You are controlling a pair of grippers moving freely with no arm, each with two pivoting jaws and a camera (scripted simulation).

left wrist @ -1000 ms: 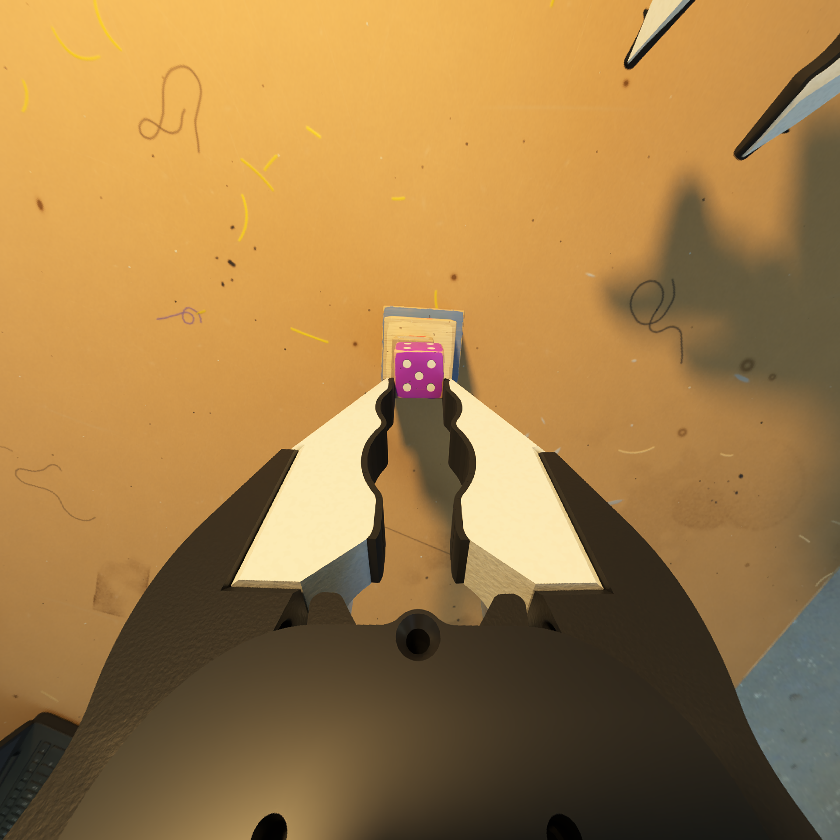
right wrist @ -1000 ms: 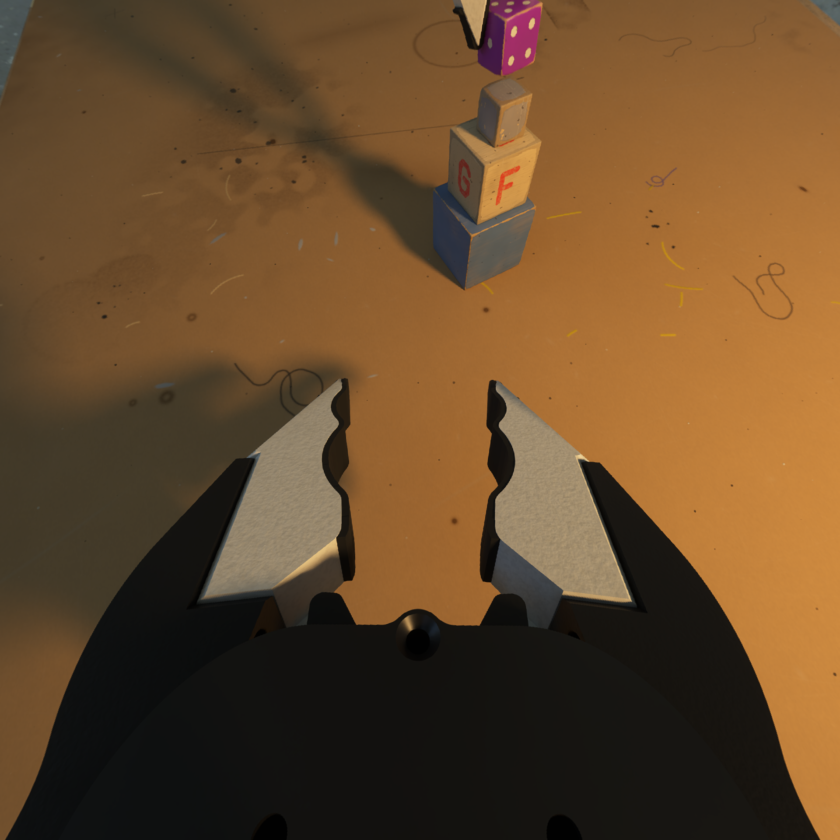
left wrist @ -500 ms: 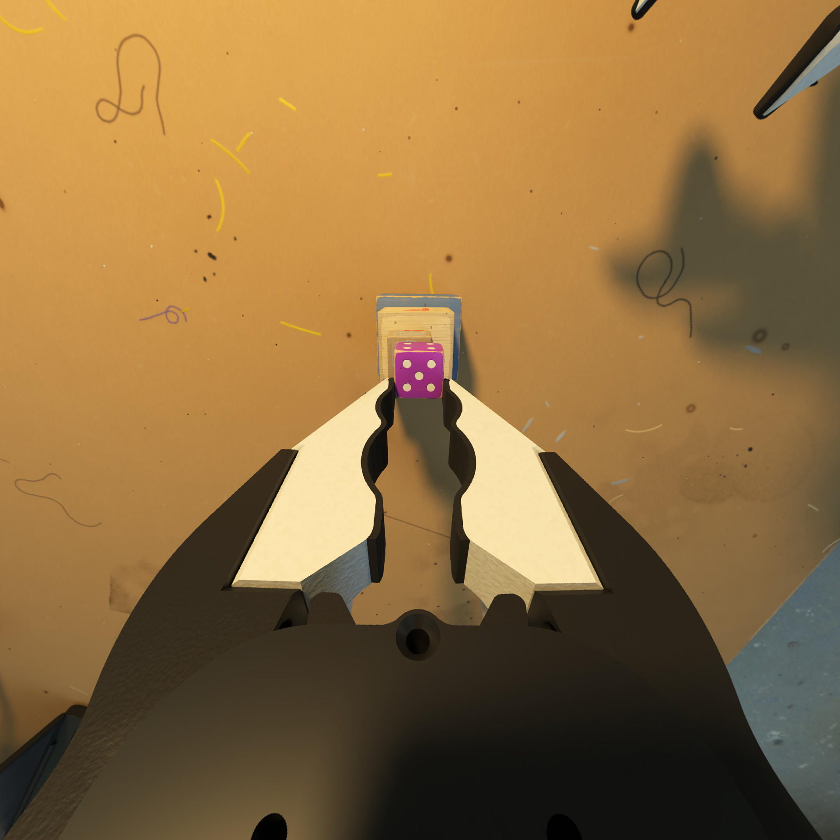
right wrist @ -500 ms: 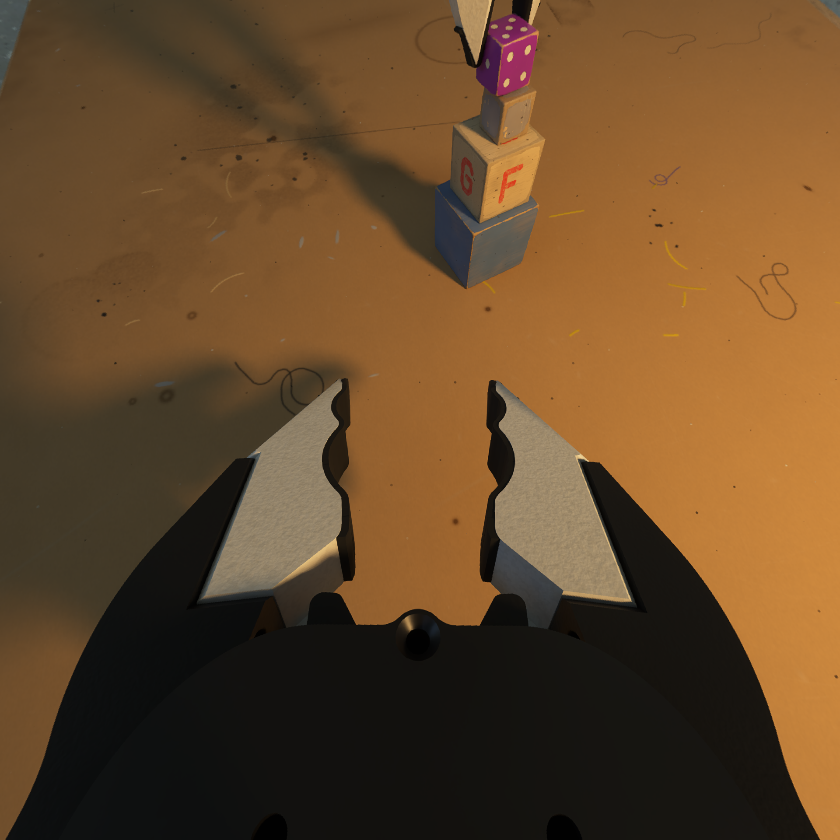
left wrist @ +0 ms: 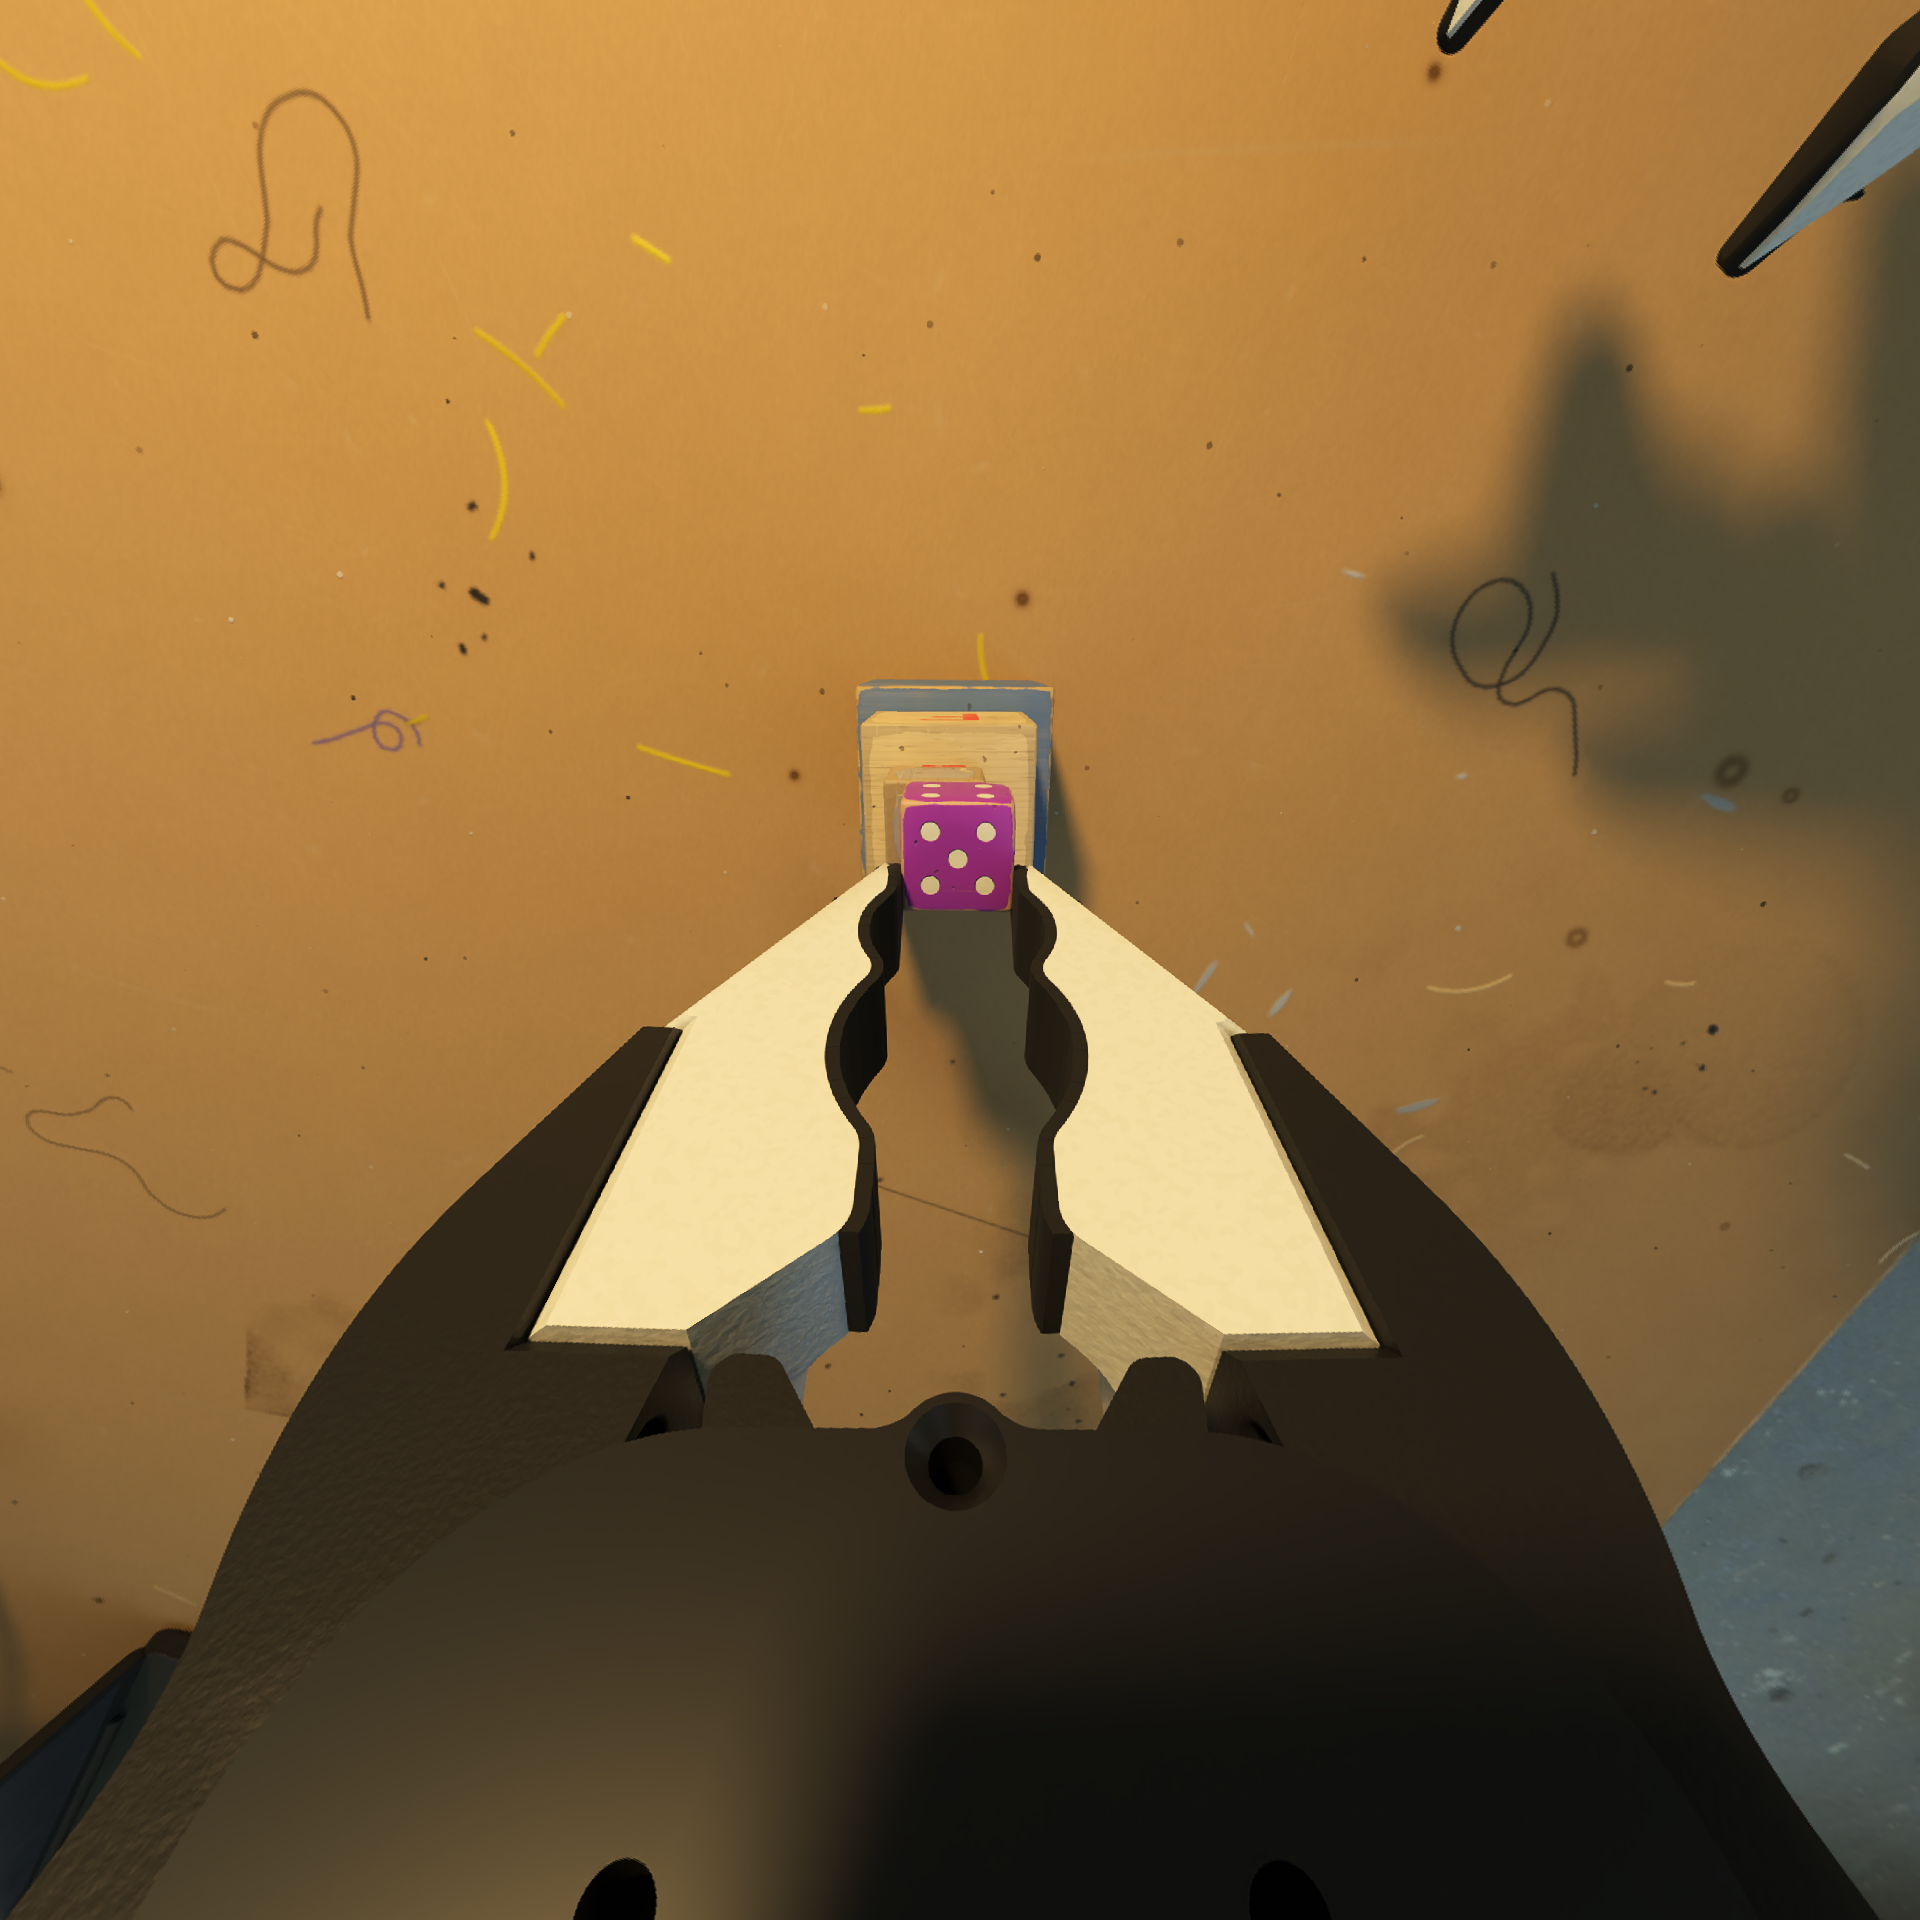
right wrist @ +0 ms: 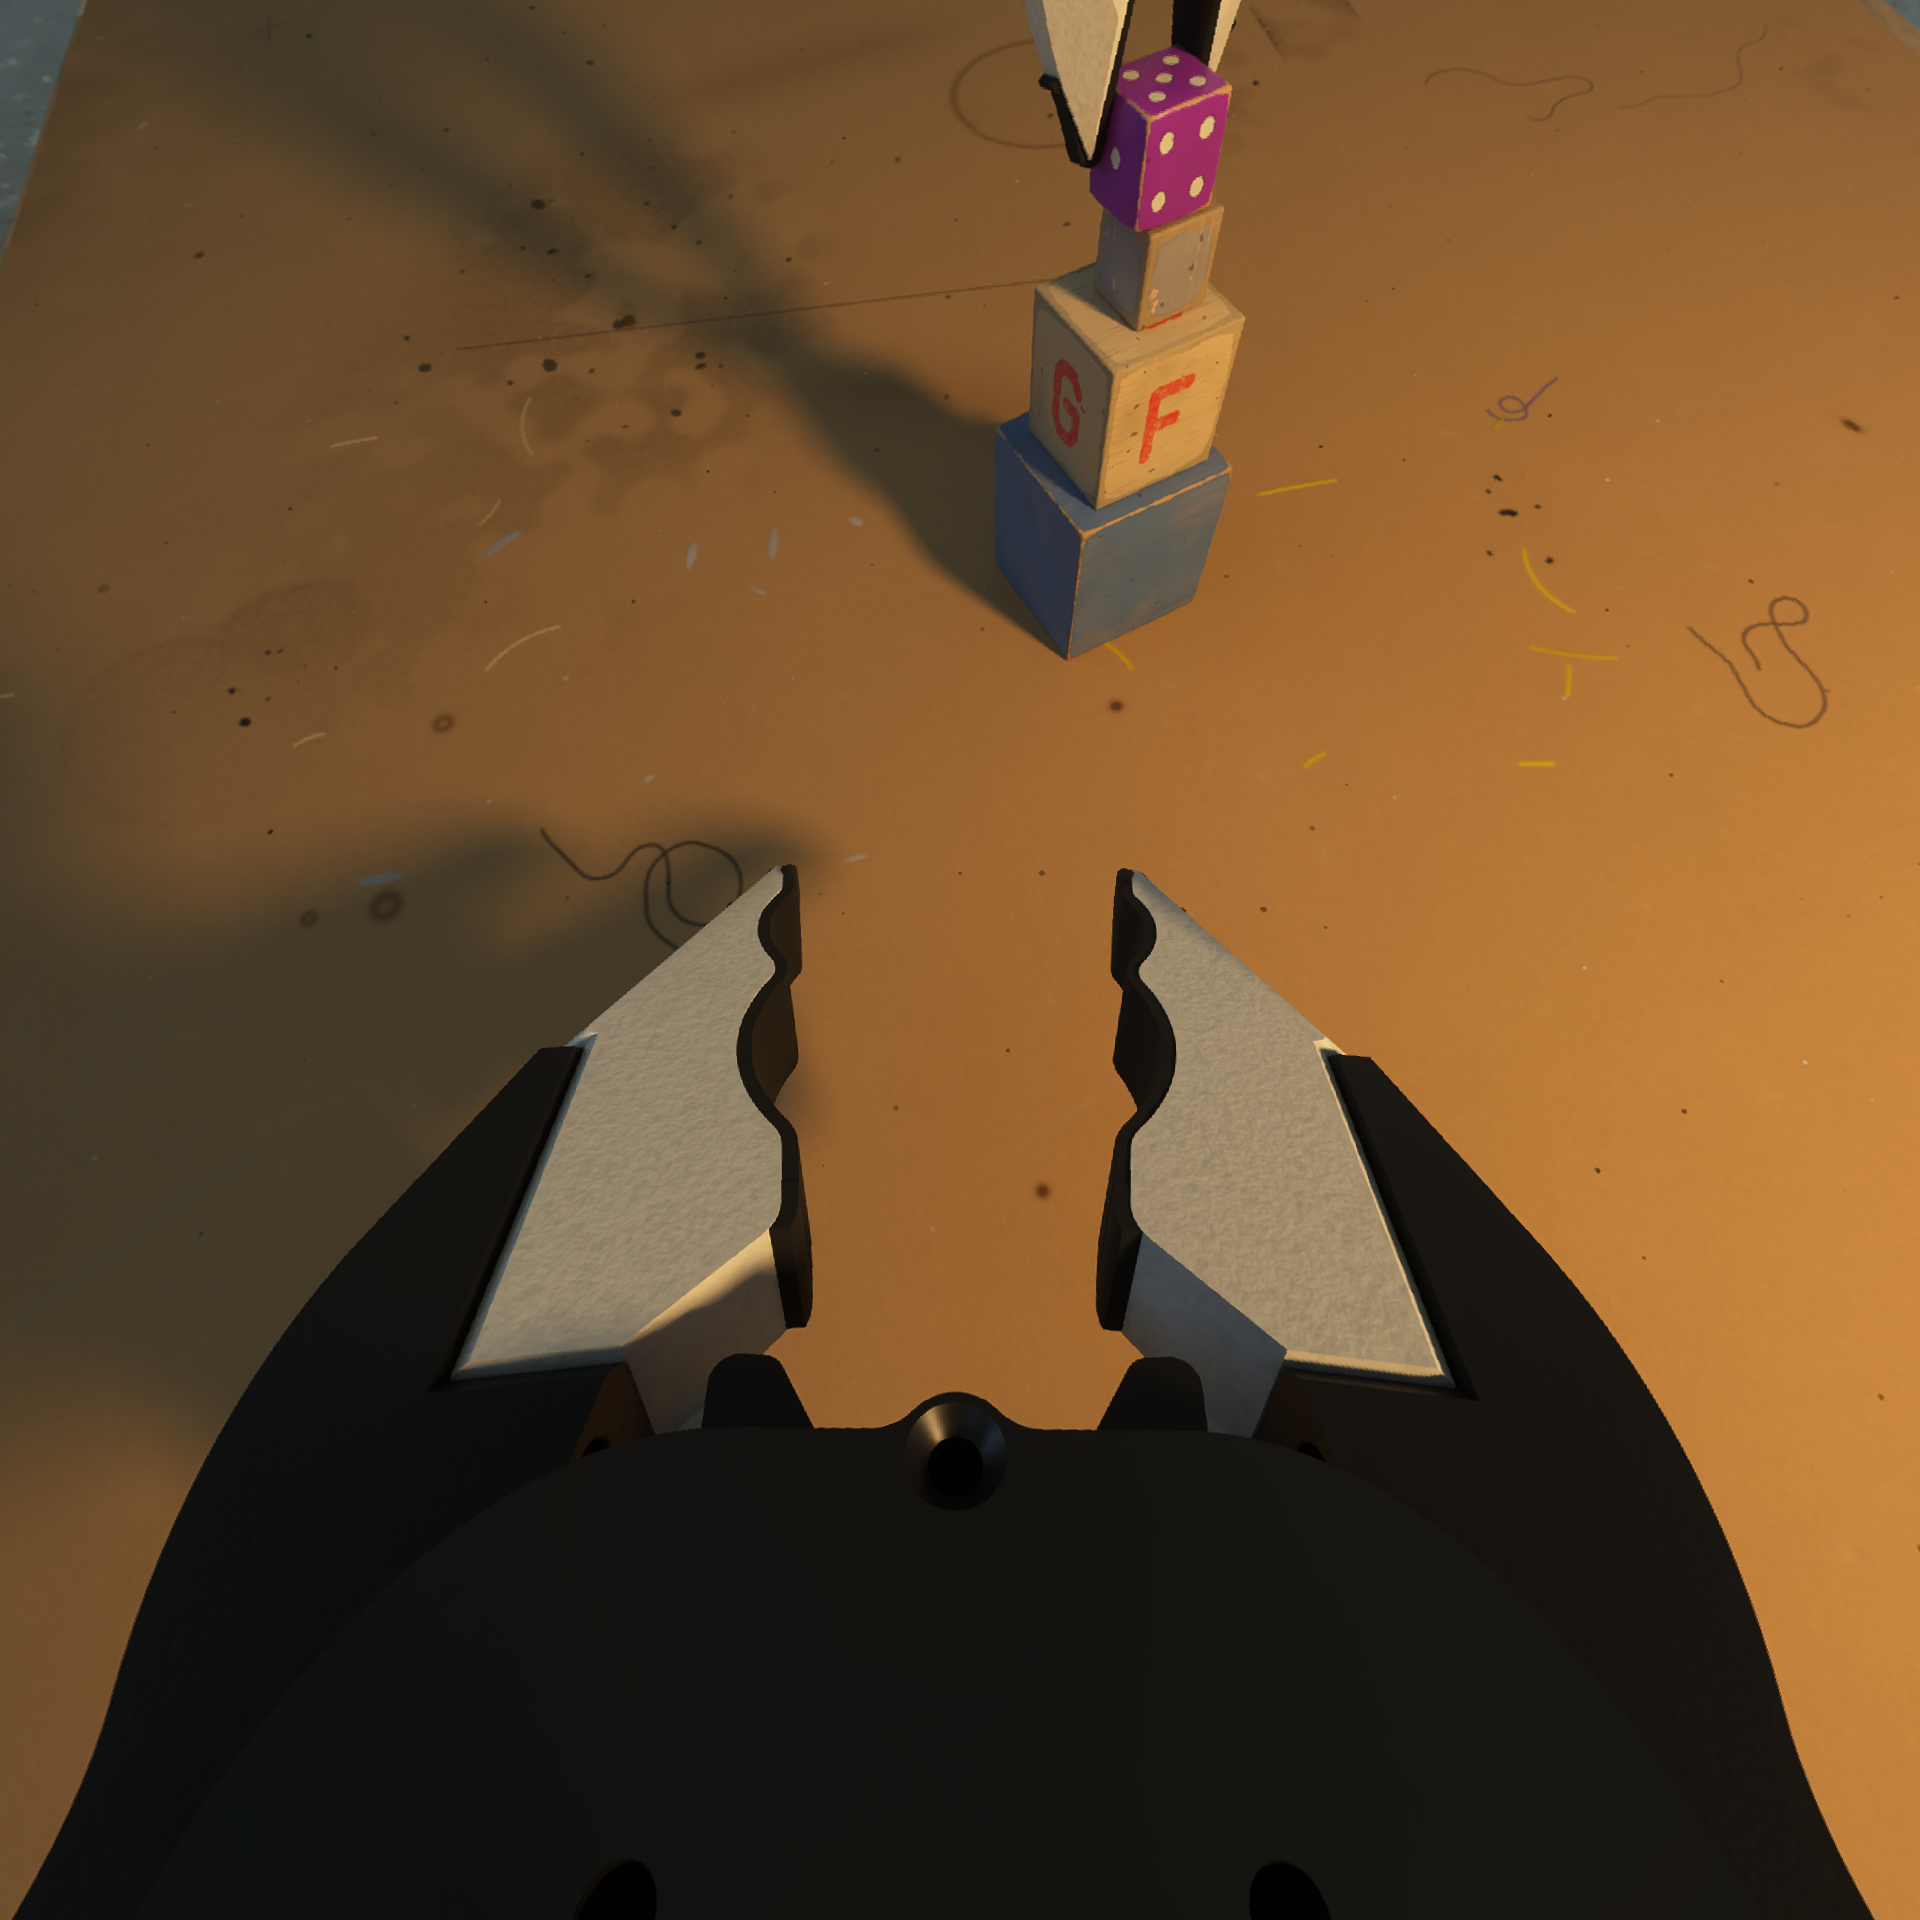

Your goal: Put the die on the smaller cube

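Pinching the magenta die (left wrist: 957, 858) in the left gripper (left wrist: 957, 883), resting it on the small grey cube (right wrist: 1158, 268), right gripper (right wrist: 954, 883) hovering empty, fingers spread wide.

Left wrist view: it is looking almost straight down from above, along the left gripper (left wrist: 957, 883) fingers, onto the top of the block stack (left wrist: 954, 732) and the orange table (left wrist: 1247, 416).
How near: it is sitting very close to the die (left wrist: 957, 858), which is filling the space at the fingertips.
Right wrist view: it is looking forward and slanting down along the right gripper (right wrist: 956, 883), low over the table (right wrist: 1455, 935).
How near: it is sitting well back from the stack (right wrist: 1127, 416).
Shared part: both views are showing the die (right wrist: 1164, 145), the stack, the table scribbles, and each other's gripper tips (left wrist: 1808, 187).
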